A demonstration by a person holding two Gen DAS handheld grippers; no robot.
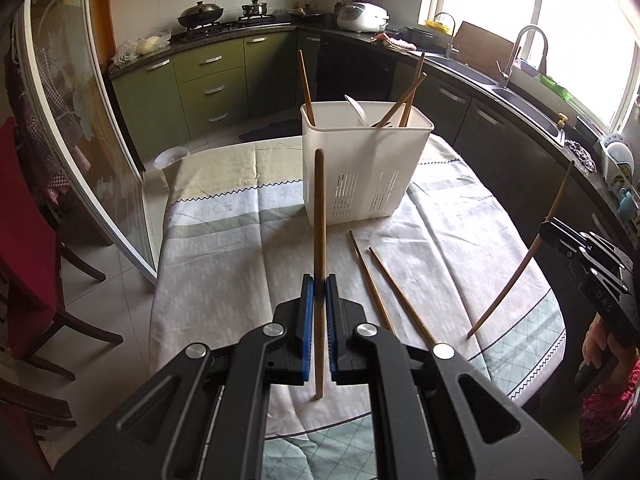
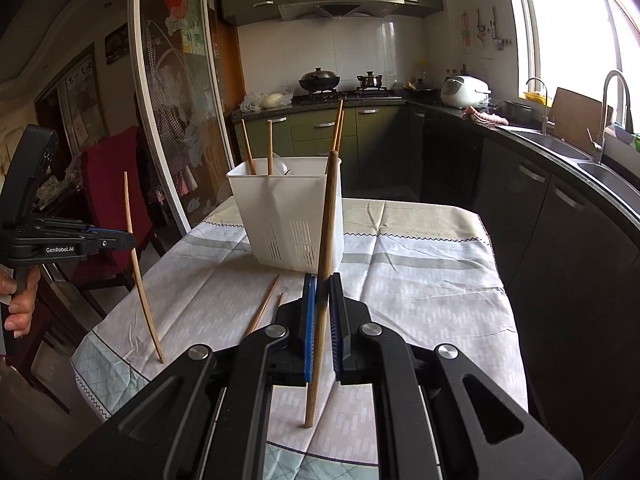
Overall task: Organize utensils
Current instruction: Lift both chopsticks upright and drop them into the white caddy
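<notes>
A white utensil holder (image 1: 364,160) stands on the table and holds several chopsticks and a white spoon (image 1: 357,110); it also shows in the right wrist view (image 2: 292,216). My left gripper (image 1: 319,284) is shut on a wooden chopstick (image 1: 319,216), held upright above the cloth. My right gripper (image 2: 322,284) is shut on another wooden chopstick (image 2: 326,220), also near upright. Two loose chopsticks (image 1: 384,288) lie on the cloth in front of the holder. The right gripper shows at the right of the left wrist view (image 1: 546,232), and the left gripper at the left of the right wrist view (image 2: 128,242).
The table has a striped cloth (image 1: 224,256). A red chair (image 1: 24,248) stands left of the table beside a glass sliding door (image 1: 80,128). Kitchen counters with a sink (image 1: 520,96) and stove (image 1: 208,24) run behind.
</notes>
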